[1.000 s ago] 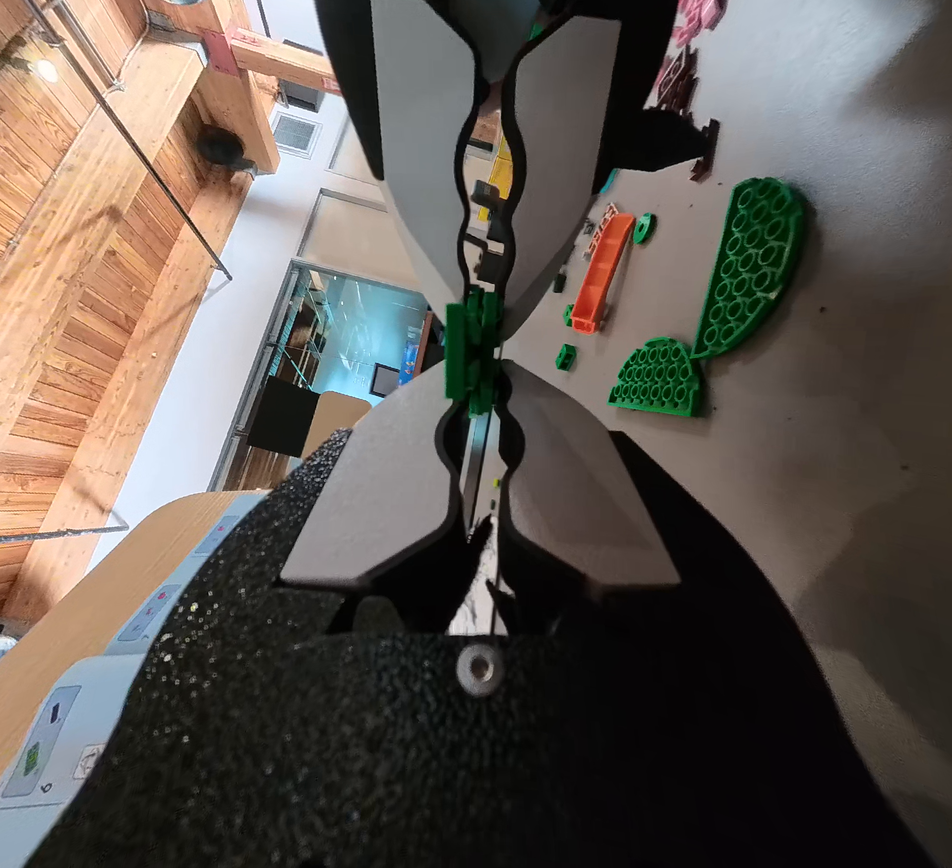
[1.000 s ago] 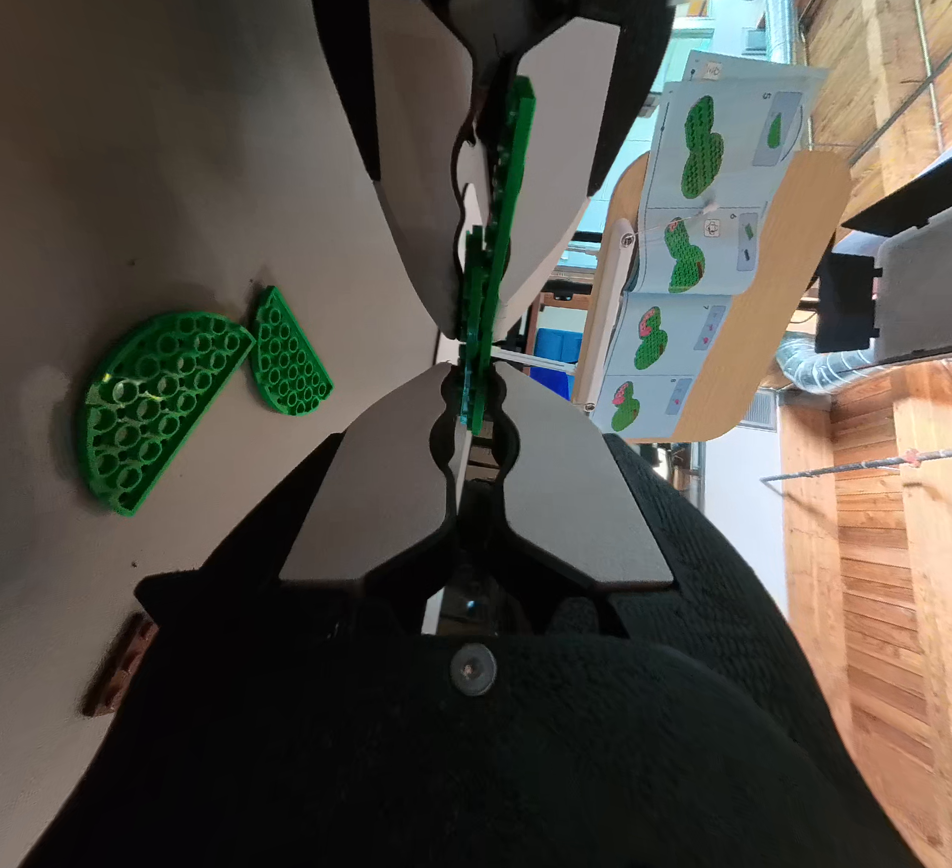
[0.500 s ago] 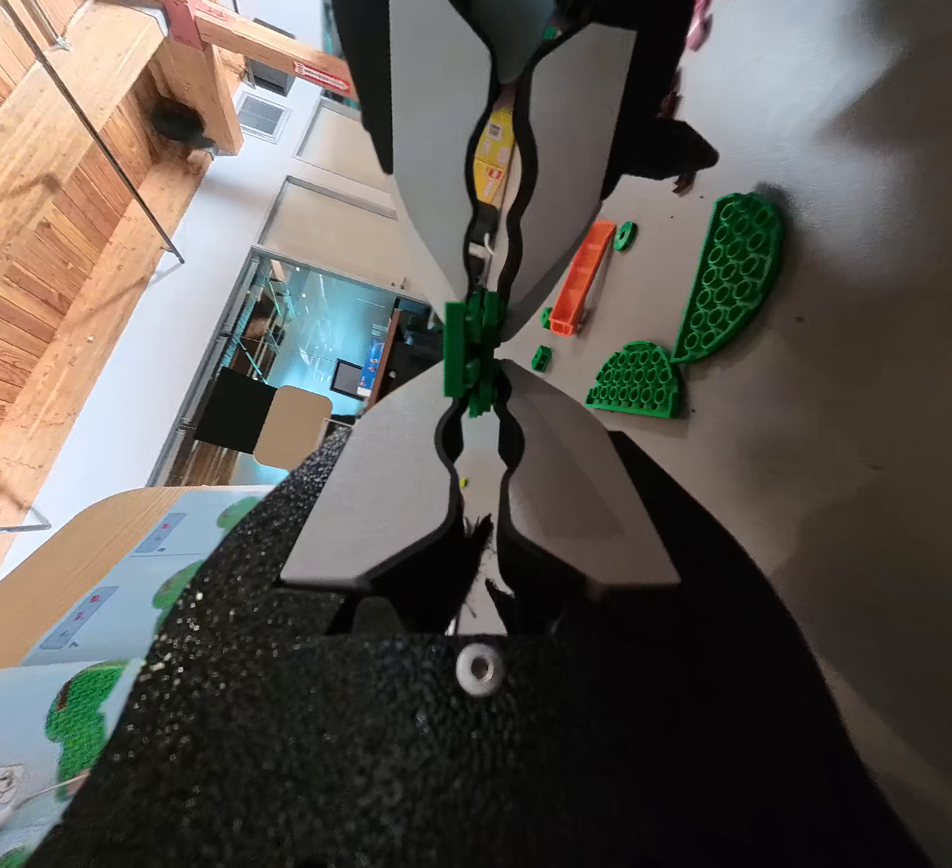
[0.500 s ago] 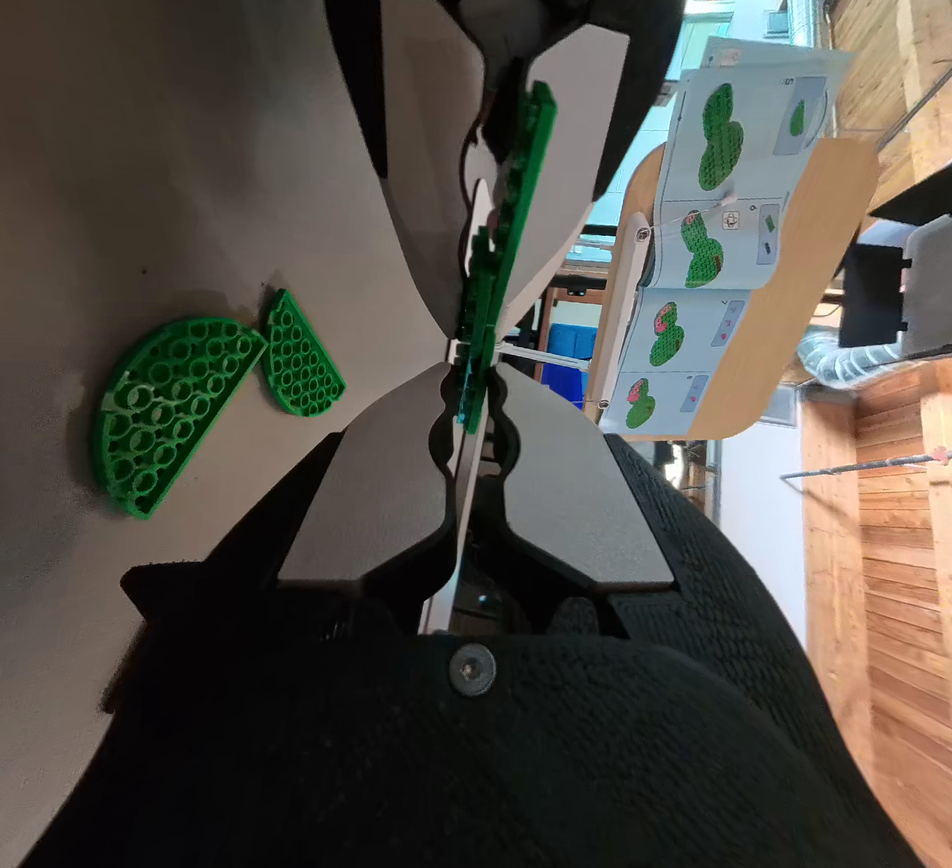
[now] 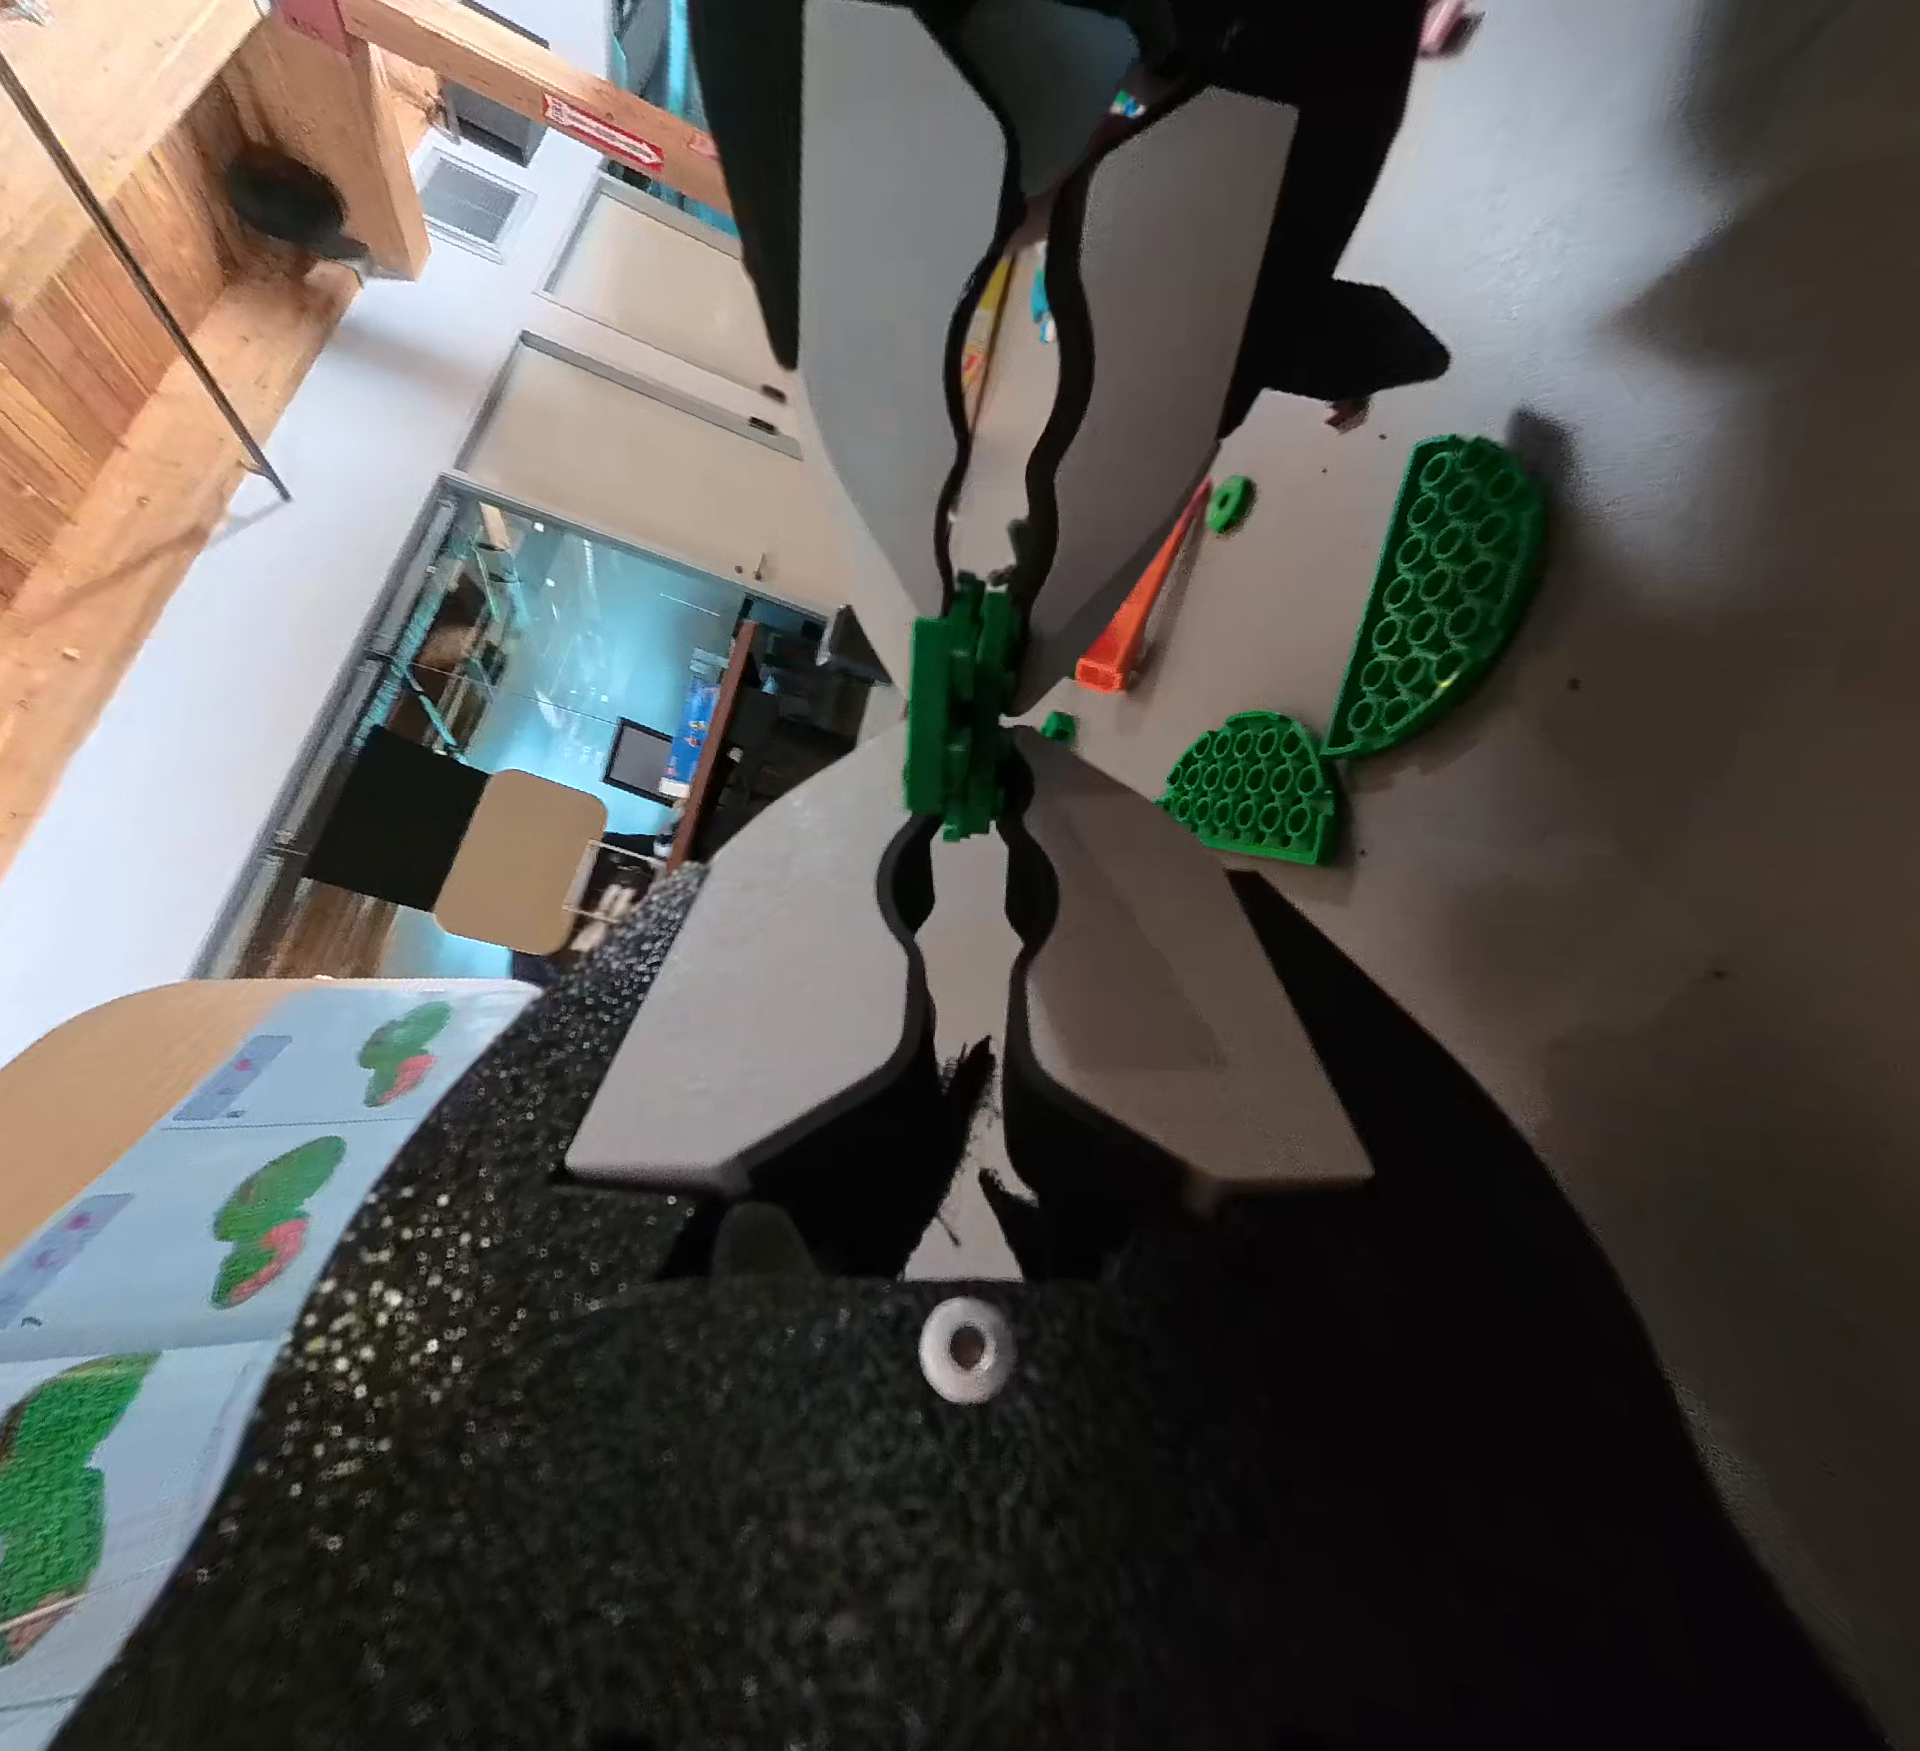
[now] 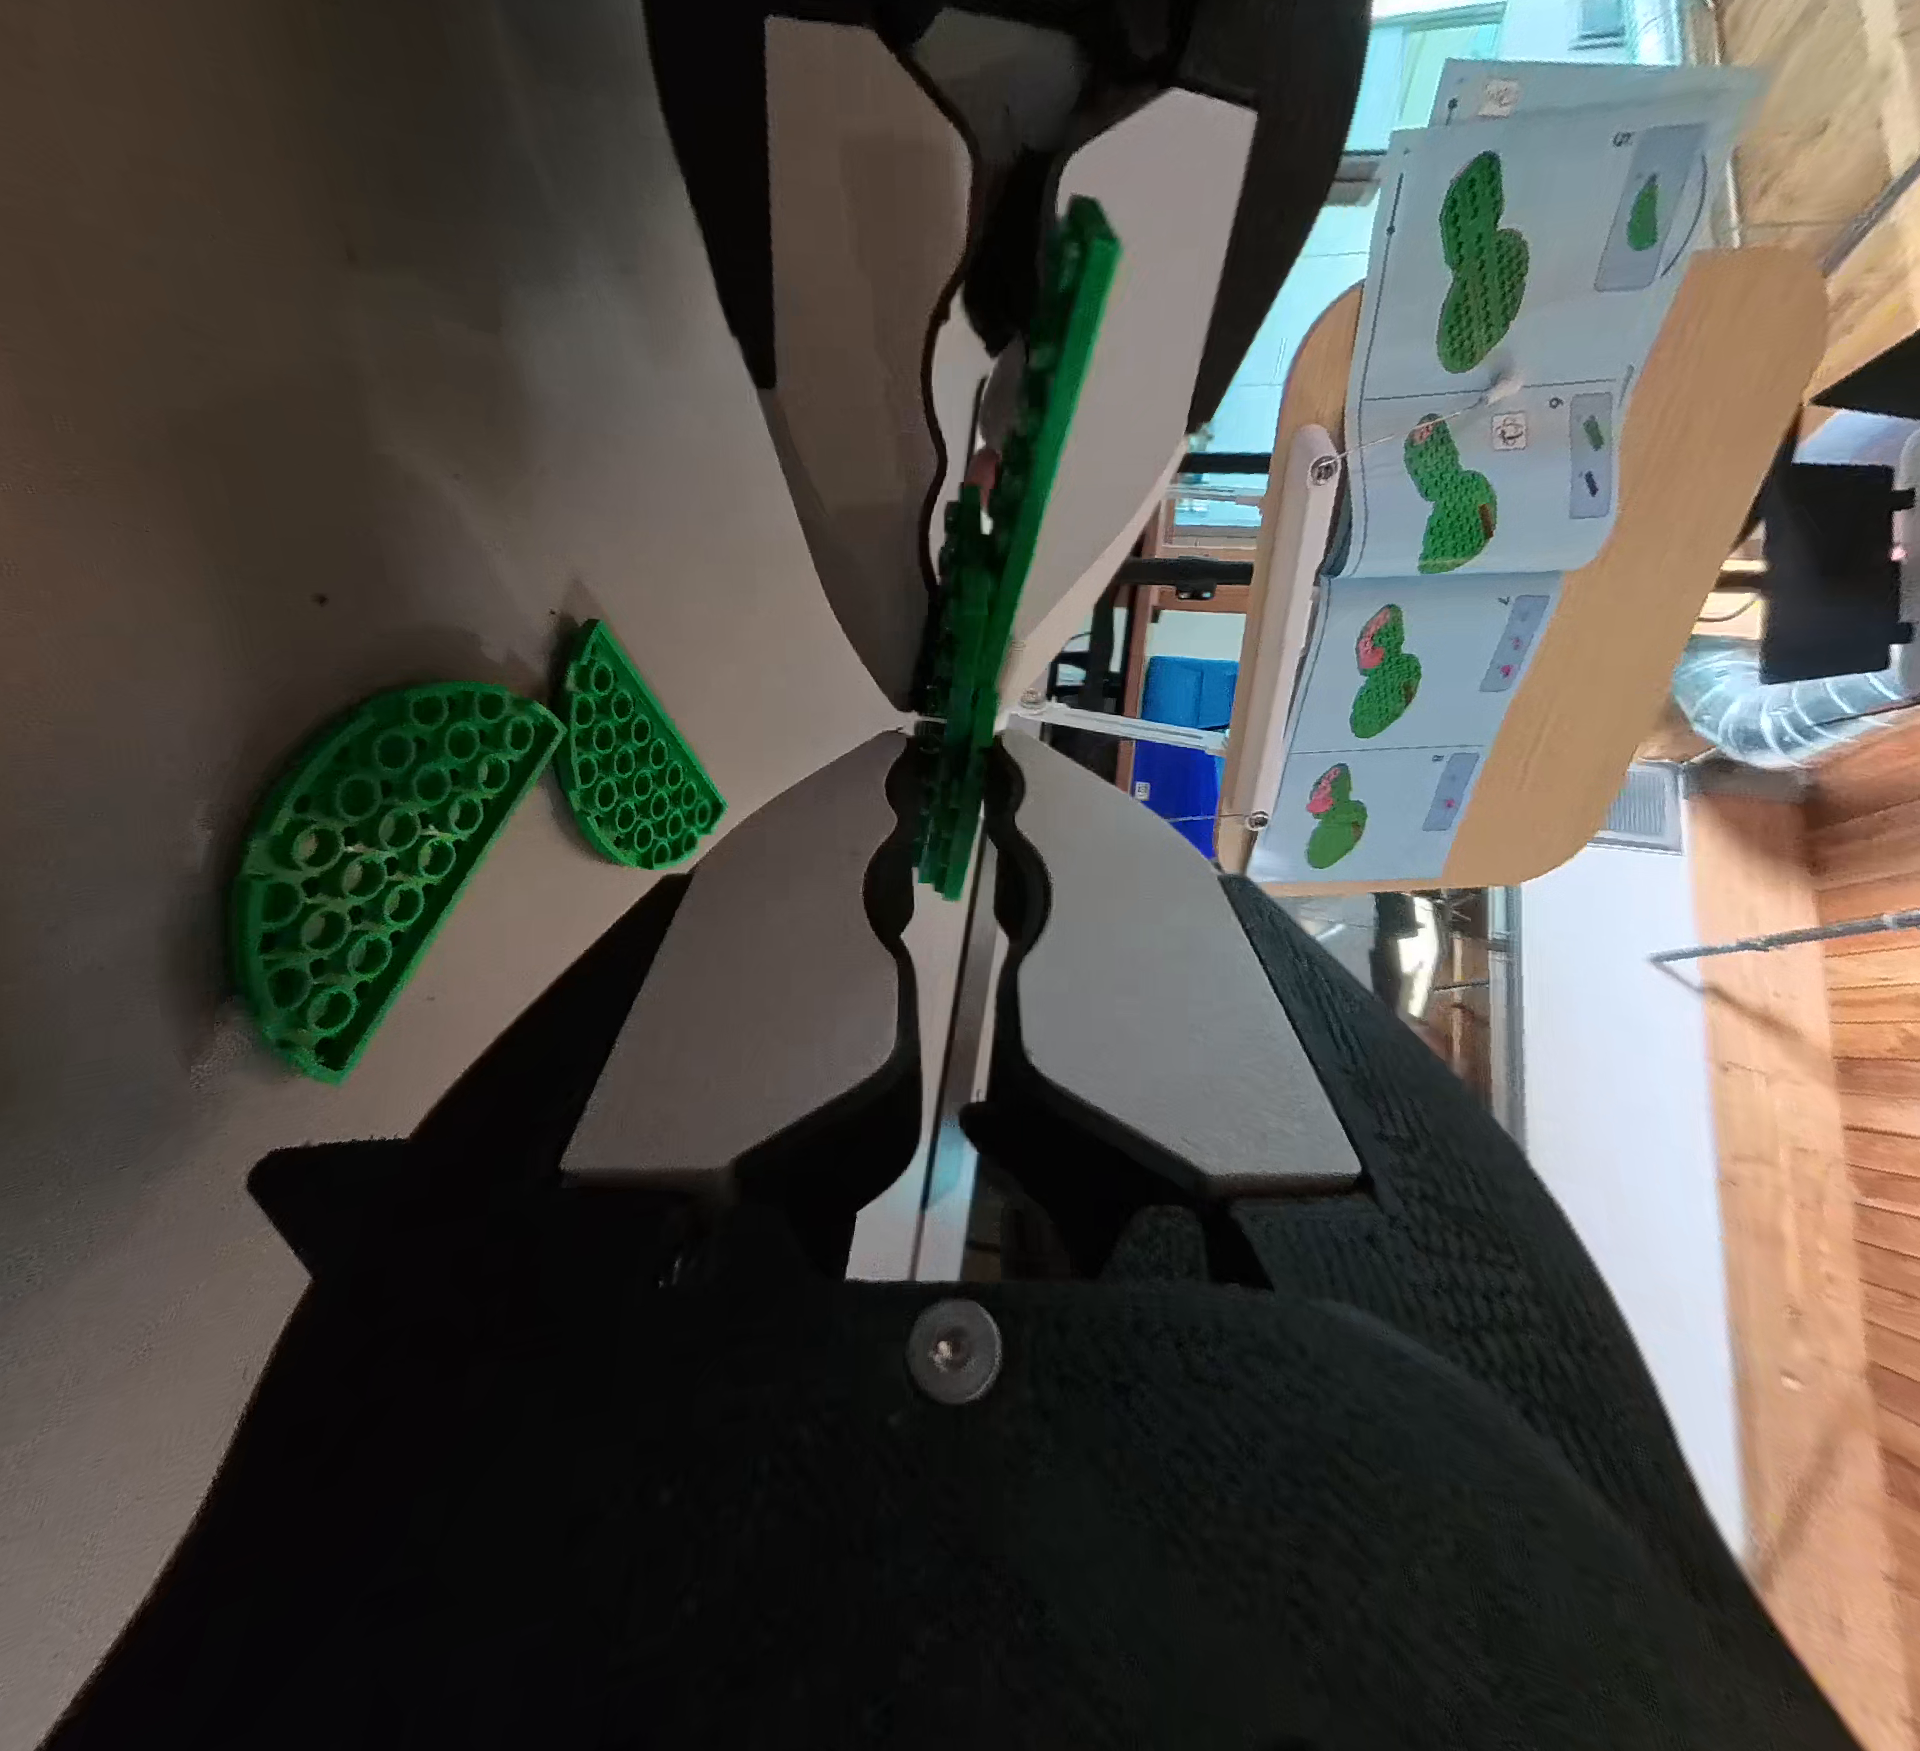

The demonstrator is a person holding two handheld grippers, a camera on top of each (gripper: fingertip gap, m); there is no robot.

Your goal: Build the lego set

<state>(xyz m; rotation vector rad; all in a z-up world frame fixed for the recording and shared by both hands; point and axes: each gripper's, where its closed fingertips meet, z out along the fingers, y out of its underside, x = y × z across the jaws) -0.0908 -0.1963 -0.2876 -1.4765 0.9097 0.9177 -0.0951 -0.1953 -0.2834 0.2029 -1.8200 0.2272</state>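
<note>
Item: flat green studded plastic lego plate assembly point(image 6: 997, 621), pinched edge-on by my left gripper point(image 5: 961, 766) and my right gripper point(image 6: 951, 766); 2 green half-round plates point(image 6: 384, 860) on the grey table point(image 6: 312, 299).

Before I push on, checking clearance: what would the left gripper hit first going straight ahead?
Almost at once the right gripper, tip to tip with the left gripper; both pinch the same green plate assembly. Depth beyond is unclear.

Left gripper point(image 5: 961, 771) jaws clamped; right gripper point(image 6: 951, 766) likewise, tip-to-tip.
</note>
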